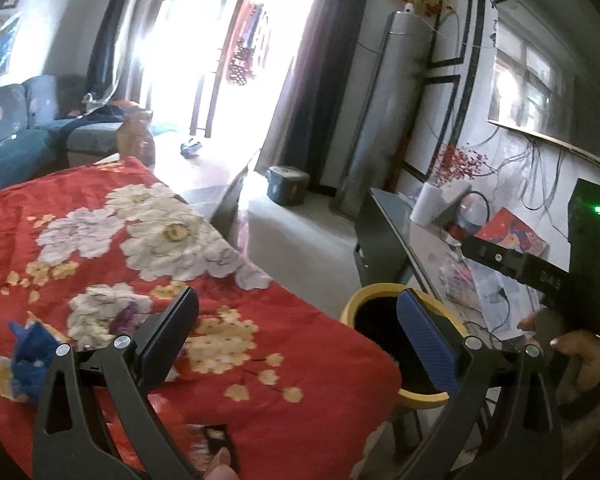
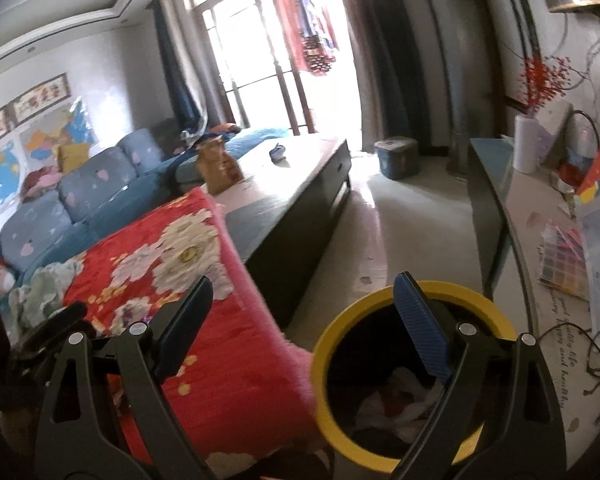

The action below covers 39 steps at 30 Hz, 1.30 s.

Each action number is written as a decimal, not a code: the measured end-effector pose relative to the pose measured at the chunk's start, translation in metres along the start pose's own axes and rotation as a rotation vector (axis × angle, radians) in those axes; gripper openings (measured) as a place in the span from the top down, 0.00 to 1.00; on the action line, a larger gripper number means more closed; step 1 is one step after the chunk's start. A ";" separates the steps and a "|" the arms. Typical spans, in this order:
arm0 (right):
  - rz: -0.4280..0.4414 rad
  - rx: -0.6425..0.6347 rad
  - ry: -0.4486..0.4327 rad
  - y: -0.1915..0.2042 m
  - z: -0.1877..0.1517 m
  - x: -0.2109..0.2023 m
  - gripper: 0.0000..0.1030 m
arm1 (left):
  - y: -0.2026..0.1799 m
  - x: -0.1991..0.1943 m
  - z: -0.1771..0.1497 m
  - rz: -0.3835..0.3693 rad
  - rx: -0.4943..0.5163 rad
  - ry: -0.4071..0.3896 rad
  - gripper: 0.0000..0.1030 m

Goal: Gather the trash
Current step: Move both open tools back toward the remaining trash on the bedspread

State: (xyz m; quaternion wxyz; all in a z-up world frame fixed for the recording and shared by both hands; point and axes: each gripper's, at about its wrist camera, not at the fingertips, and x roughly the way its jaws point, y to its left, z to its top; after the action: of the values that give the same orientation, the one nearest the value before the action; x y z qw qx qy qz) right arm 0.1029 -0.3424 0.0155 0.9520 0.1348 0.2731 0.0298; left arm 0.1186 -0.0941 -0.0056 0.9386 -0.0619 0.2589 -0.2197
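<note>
Your right gripper (image 2: 300,320) hangs spread and empty over the bin (image 2: 400,380); your left gripper (image 1: 296,332), also spread, hovers over the blanket (image 1: 220,300).

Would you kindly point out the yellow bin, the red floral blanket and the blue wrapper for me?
yellow bin (image 2: 320,364), right wrist view, left rim.
red floral blanket (image 1: 284,320), left wrist view, plain red patch.
blue wrapper (image 1: 34,354), left wrist view, its crumpled middle.
</note>
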 end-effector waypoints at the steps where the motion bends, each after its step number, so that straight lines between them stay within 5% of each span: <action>1: 0.008 -0.008 0.005 0.006 -0.001 0.001 0.19 | 0.002 -0.001 0.000 0.007 -0.003 -0.001 0.06; 39: 0.273 -0.275 0.180 0.153 -0.064 0.016 0.16 | 0.140 -0.084 -0.013 0.292 -0.100 -0.008 0.06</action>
State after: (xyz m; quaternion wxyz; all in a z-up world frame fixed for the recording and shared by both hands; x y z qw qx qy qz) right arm 0.0855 -0.1778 -0.0027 0.9203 0.0359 0.3298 0.2073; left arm 0.1004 0.0686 -0.0106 0.9573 -0.0712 0.2721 -0.0674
